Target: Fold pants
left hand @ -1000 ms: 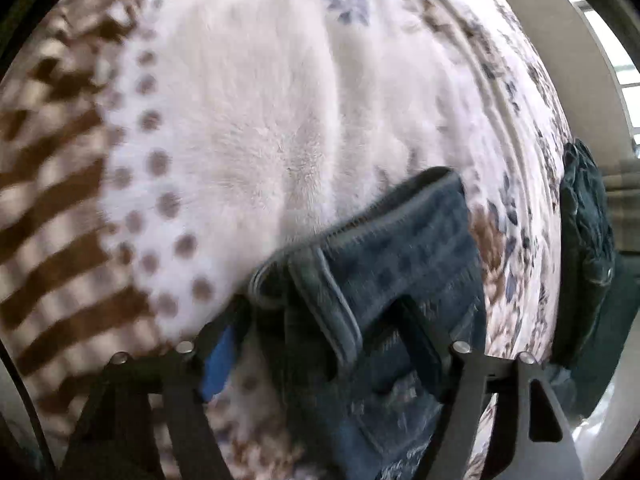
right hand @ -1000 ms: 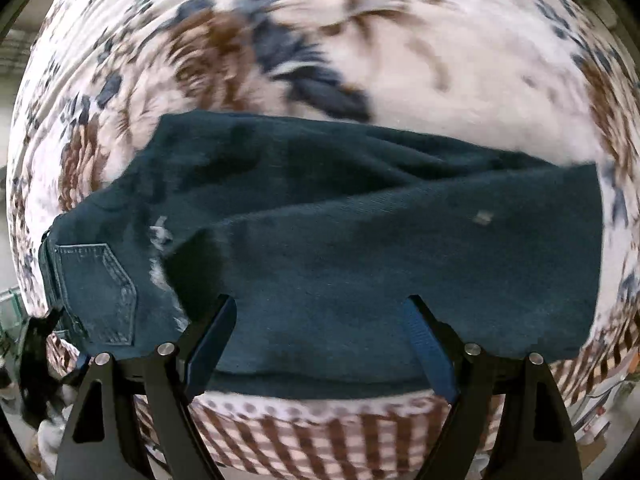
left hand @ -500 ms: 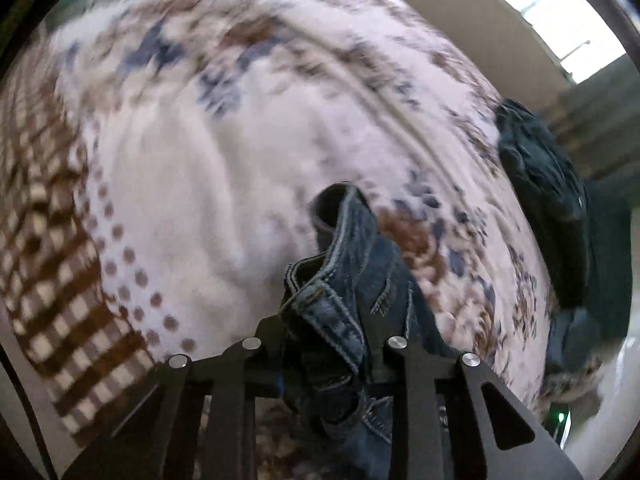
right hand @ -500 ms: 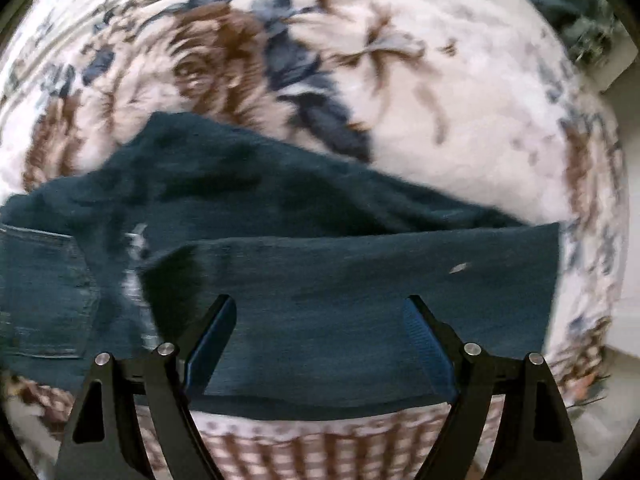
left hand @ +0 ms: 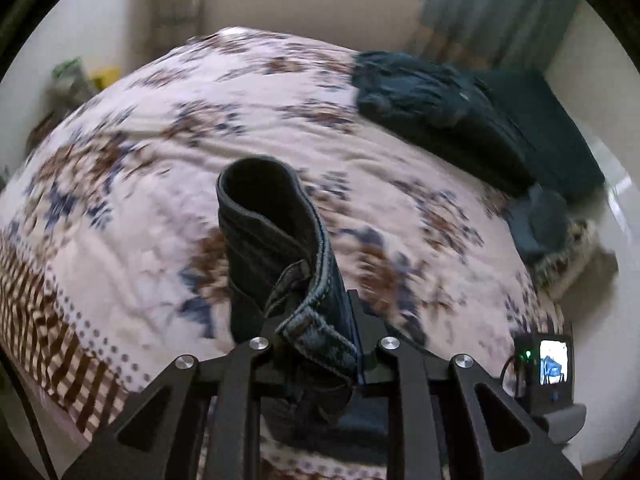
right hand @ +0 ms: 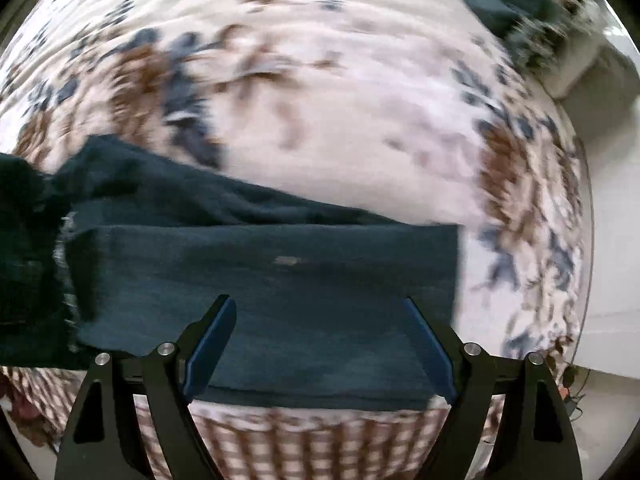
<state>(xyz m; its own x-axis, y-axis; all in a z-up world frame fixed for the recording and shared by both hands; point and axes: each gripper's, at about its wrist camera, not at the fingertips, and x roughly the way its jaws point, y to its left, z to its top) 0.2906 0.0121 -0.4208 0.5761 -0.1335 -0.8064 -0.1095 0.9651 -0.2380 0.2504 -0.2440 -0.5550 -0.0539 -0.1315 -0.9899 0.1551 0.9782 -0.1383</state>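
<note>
My left gripper [left hand: 320, 344] is shut on the waistband of the dark blue jeans [left hand: 276, 248] and holds it lifted above the bed, the band curling up in front of the camera. In the right wrist view the jeans' legs [right hand: 280, 280] lie flat and doubled across the near part of the bed. My right gripper [right hand: 320, 344] is open just above the leg fabric, near the bed's front edge, with its blue pads [right hand: 210, 344] apart and nothing between them.
The bed is covered by a white blanket with brown and blue flowers [left hand: 160, 128] and a brown checked border [right hand: 320, 440]. A pile of dark clothes [left hand: 440, 112] lies at the far right of the bed. A small device with a lit screen [left hand: 552, 364] sits at right.
My left gripper closed on the waistband and lifted it, tilting up so the whole bed shows. My right gripper stayed open over the legs, shifting slightly.
</note>
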